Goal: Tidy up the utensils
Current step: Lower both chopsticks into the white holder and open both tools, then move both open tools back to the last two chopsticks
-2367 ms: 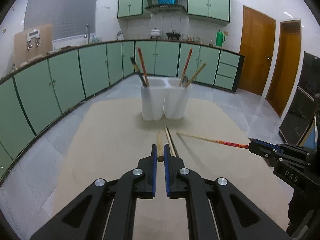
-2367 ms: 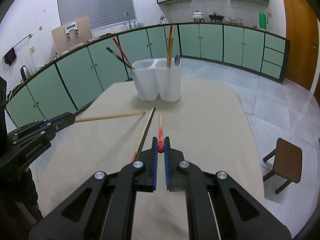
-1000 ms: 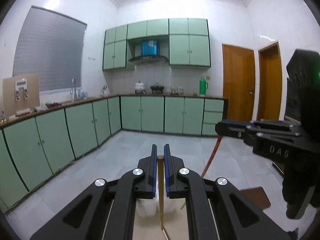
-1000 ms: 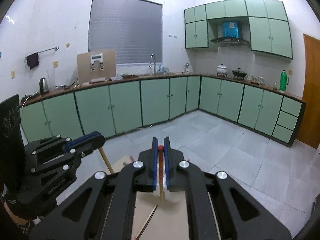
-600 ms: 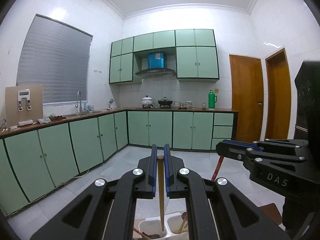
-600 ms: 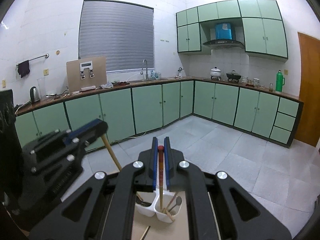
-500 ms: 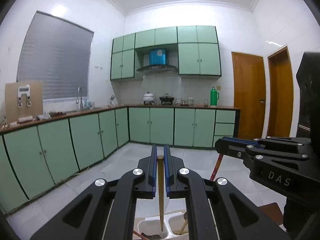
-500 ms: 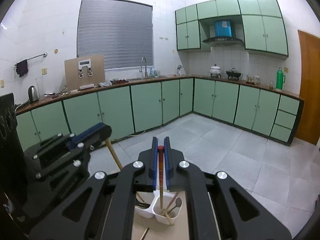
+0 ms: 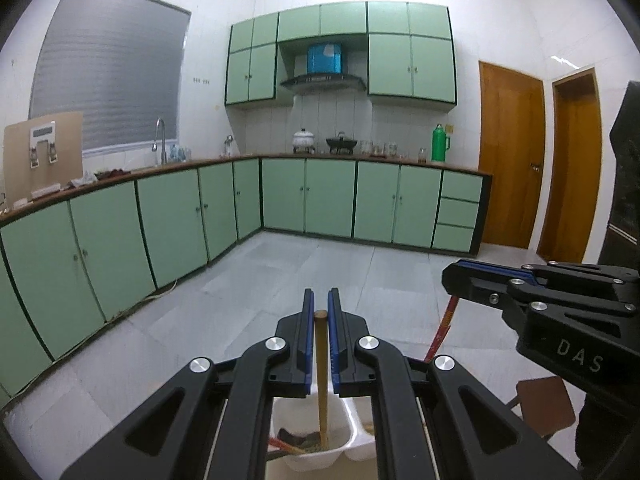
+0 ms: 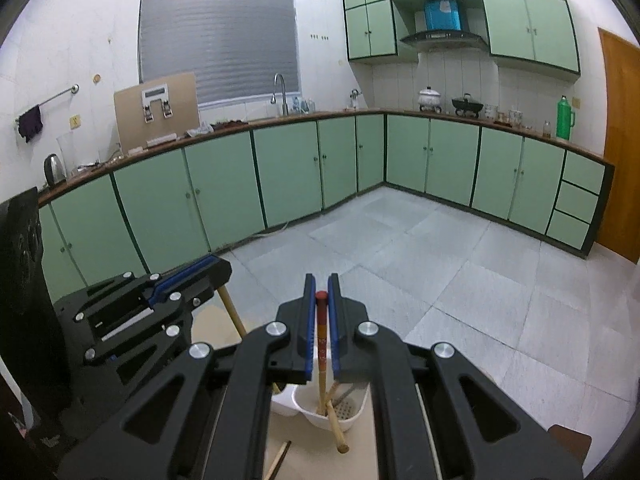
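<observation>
My left gripper [image 9: 320, 312] is shut on a plain wooden chopstick [image 9: 321, 380] that hangs down, its tip inside the left compartment of the white two-part utensil holder [image 9: 348, 454]. My right gripper [image 10: 321, 294] is shut on a red-topped chopstick [image 10: 321, 344] that hangs down into the right compartment of the holder [image 10: 356, 416]. The right gripper also shows in the left wrist view [image 9: 460, 276], and the left gripper in the right wrist view [image 10: 218, 268]. Other chopsticks and a spoon stand in the holder.
The beige table [image 10: 360, 460] lies below the holder, with a loose chopstick [image 10: 278, 458] on it. A brown stool [image 9: 544, 404] stands on the tiled floor at the right. Green cabinets line the far walls.
Both grippers lifted their chopsticks off the table, turned them upright over the holder and have lowered them, so the tips now sit inside the compartments.
</observation>
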Demonstrator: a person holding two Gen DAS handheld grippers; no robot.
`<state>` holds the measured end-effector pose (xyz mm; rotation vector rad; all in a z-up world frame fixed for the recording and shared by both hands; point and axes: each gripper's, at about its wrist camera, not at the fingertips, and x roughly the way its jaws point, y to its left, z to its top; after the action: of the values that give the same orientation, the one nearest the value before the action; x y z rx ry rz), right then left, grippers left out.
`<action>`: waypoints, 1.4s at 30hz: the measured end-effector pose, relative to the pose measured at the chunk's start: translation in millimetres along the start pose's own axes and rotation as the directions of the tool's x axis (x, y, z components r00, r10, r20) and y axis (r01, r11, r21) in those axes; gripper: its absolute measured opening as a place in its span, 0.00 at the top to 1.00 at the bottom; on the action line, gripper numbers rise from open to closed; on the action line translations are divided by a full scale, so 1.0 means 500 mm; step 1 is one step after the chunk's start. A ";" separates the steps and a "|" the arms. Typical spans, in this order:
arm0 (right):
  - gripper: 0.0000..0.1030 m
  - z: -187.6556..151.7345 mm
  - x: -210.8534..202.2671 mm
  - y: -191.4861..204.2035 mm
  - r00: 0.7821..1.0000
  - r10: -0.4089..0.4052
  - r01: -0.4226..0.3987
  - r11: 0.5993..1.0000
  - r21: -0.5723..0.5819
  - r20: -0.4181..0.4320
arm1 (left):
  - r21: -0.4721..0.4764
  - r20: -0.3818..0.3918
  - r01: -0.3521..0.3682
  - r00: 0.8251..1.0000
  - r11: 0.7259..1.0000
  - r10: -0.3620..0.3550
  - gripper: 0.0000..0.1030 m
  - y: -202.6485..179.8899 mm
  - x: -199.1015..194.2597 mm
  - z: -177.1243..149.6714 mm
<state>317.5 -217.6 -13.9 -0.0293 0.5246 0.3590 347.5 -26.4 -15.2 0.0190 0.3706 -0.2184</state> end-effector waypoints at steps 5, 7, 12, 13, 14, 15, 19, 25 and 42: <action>0.95 -0.026 0.025 0.010 0.999 -0.005 0.005 1.000 -0.001 -0.040 | -0.007 -0.045 -0.001 0.999 1.000 0.000 0.93 0.009 0.018 -0.024; 0.95 -0.029 0.030 0.012 0.999 -0.006 0.006 1.000 0.002 -0.051 | -0.004 -0.057 -0.004 0.998 1.000 0.004 0.93 0.012 0.022 -0.031; 0.92 -0.039 0.026 0.014 0.998 -0.010 0.011 1.000 0.006 -0.067 | -0.017 -0.071 -0.002 0.997 1.000 0.000 0.89 0.017 0.017 -0.033; 0.90 -0.040 0.020 0.012 0.998 -0.012 0.012 1.000 0.009 -0.064 | -0.020 -0.072 0.001 0.997 1.000 -0.002 0.87 0.019 0.014 -0.032; 0.89 -0.039 0.014 0.010 0.998 -0.014 0.015 1.000 0.012 -0.058 | -0.023 -0.072 0.002 0.997 1.000 -0.004 0.84 0.021 0.012 -0.030; 0.84 -0.039 0.003 0.008 0.999 -0.019 0.020 1.000 0.019 -0.048 | -0.025 -0.069 0.005 0.998 1.000 -0.006 0.81 0.022 0.006 -0.028; 0.56 -0.040 -0.042 -0.002 0.999 -0.042 0.042 0.999 0.028 -0.004 | -0.031 -0.050 0.004 0.999 1.000 -0.006 0.72 0.025 -0.022 -0.019; 0.35 -0.090 -0.118 -0.024 0.999 -0.037 0.033 0.995 0.097 0.036 | -0.051 0.000 -0.021 1.000 0.998 0.021 0.55 0.029 -0.112 -0.039; 0.08 -0.384 -0.206 0.065 0.993 -0.016 0.037 0.983 0.177 -0.120 | -0.102 -0.209 -0.073 0.977 0.992 0.050 0.25 0.056 -0.276 -0.323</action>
<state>130.4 -243.6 -127.4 0.1170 0.6721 0.2841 170.2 38.9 -116.4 -0.0555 0.5877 -0.1344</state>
